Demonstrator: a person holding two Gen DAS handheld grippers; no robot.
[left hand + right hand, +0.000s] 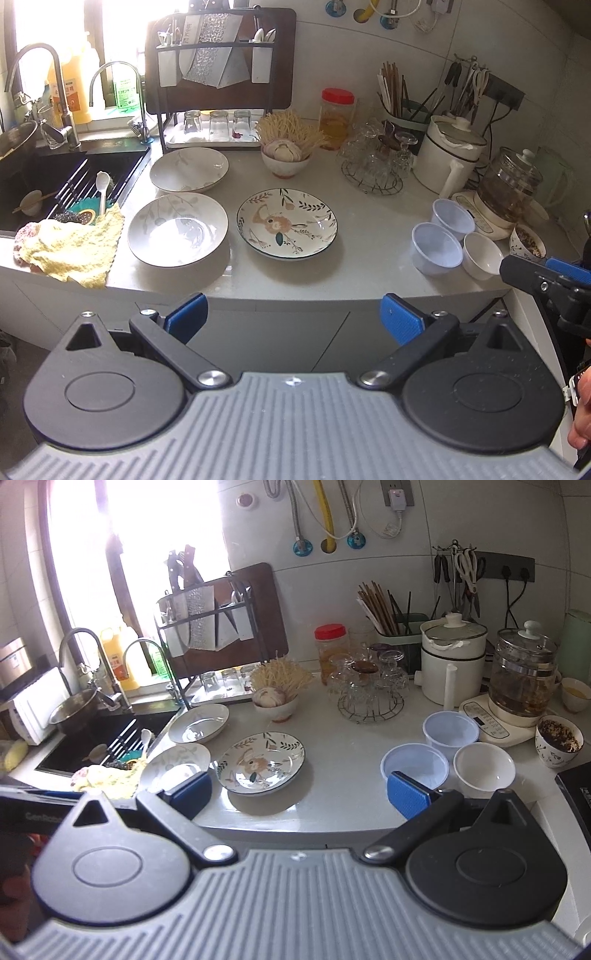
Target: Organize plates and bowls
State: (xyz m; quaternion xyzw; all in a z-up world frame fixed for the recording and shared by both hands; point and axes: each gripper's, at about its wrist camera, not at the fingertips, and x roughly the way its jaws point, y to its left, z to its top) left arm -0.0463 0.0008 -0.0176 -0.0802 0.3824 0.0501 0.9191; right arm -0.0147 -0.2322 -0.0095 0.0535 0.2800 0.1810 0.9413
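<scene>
Grey "GenRobo…" lettering, left tool (40, 814)

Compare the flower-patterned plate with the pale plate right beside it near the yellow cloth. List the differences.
The flower-patterned plate carries a colourful flower and dark leaves over its face; the pale plate shows only faint grey leaf marks. The flower-patterned plate has a dark rim line, while the pale plate's rim looks thin and light. The pale plate lies next to the yellow cloth; the flower-patterned plate lies further from it. Both are round, shallow, upright and empty on the counter.
</scene>
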